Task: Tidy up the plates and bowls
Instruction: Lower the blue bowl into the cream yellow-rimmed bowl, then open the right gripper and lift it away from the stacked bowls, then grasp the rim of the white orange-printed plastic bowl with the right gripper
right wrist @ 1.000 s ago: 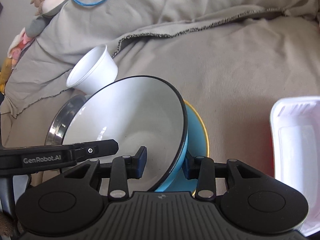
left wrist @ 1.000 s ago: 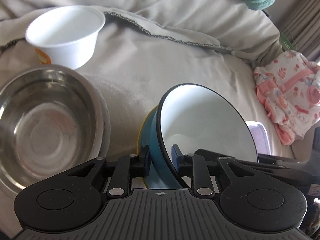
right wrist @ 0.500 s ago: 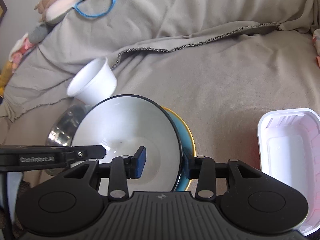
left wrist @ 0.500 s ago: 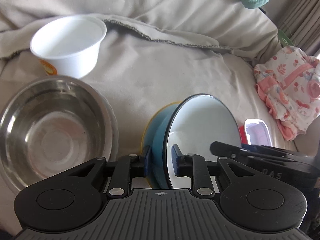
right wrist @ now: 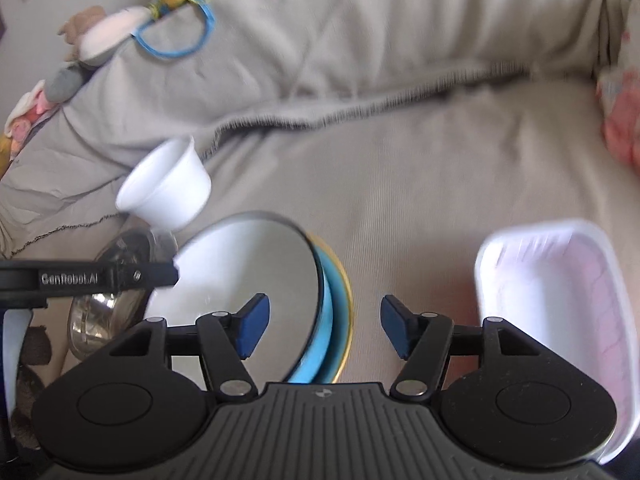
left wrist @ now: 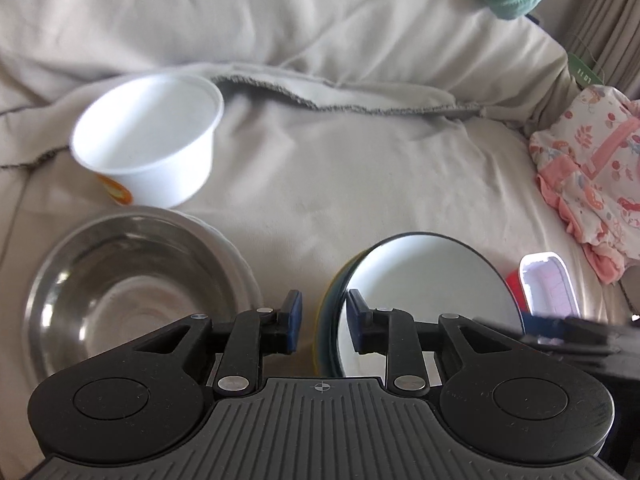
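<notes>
To the far left of your left gripper point(left wrist: 322, 322), well ahead of its jaws, the white plastic cup point(left wrist: 150, 140) sits tilted on the grey sofa cover point(left wrist: 360, 184). Nearer, just left of the left jaw, the steel bowl point(left wrist: 120, 292) rests inside a white scalloped dish point(left wrist: 240, 264).

Your left jaws have just been opening. The rim of the blue enamel bowl point(left wrist: 428, 292) stands between the pads, with a gap showing beside the left pad, so they no longer pinch it. The bowl, white inside, sits nested in a yellow-edged blue plate point(left wrist: 326, 300) and leans toward the right.

In the right wrist view, your right gripper point(right wrist: 324, 326) has also just been opening its jaws, and they now stand wide. The enamel bowl point(right wrist: 248, 284) and the plate point(right wrist: 340, 312) lie at the left pad and in the left part of the gap; neither pad presses on them. The left gripper's finger reaches in from the far left, over the steel bowl point(right wrist: 116, 300).

Right of the right jaw, close beside it, lies a white rectangular tray point(right wrist: 556, 304). Beyond it, at the sofa's right edge, a pink patterned cloth point(left wrist: 592, 176) is bunched.
</notes>
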A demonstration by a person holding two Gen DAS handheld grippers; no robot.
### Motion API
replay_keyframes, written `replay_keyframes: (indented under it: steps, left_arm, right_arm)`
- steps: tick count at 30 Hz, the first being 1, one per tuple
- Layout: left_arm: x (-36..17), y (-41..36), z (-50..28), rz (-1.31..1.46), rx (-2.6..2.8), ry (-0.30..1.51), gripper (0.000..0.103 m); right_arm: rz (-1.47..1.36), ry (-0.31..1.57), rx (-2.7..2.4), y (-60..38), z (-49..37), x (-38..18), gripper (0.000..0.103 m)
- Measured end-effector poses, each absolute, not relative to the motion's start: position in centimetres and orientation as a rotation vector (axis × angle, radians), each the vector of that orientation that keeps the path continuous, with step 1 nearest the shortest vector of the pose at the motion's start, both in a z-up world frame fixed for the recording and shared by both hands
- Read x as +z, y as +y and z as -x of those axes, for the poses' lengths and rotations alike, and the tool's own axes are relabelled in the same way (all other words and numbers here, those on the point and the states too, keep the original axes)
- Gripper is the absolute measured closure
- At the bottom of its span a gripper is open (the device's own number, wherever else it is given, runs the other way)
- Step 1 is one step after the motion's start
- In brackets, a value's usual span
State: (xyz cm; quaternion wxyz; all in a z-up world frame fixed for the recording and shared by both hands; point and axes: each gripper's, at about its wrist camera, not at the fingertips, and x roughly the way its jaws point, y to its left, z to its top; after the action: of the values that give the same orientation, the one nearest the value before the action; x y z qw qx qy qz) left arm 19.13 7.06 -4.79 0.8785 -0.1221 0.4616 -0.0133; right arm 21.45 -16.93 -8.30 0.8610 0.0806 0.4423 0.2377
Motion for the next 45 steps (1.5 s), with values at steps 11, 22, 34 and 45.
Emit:
replay_keyframes:
  steps: [11, 22, 34, 45]
  left_arm:
    - [-8.0, 7.9, -21.6, 0.362, -0.084, 1.055, 0.075]
    - [-4.6, 10.5, -19.6, 0.438, -0.079, 0.972, 0.077]
    - [5.2, 22.1, -23.5, 0.402, 0.244, 0.628, 0.076]
    - [-3.3, 30.3, -26.3, 0.584, 0.374, 0.853, 0.076]
  right_arm:
    - [-0.284, 1.117, 0.633, -14.9, -21.8, -12.3, 0.048]
    - [-0.193, 1.07, 0.61, -13.7, -24.6, -11.3, 0.048]
    - [0.251, 0.798, 0.602, -8.6, -27.3, 4.3, 0.027]
    - [0.078, 1.055, 0.614, 4.9, -35.7, -1.3, 0.017]
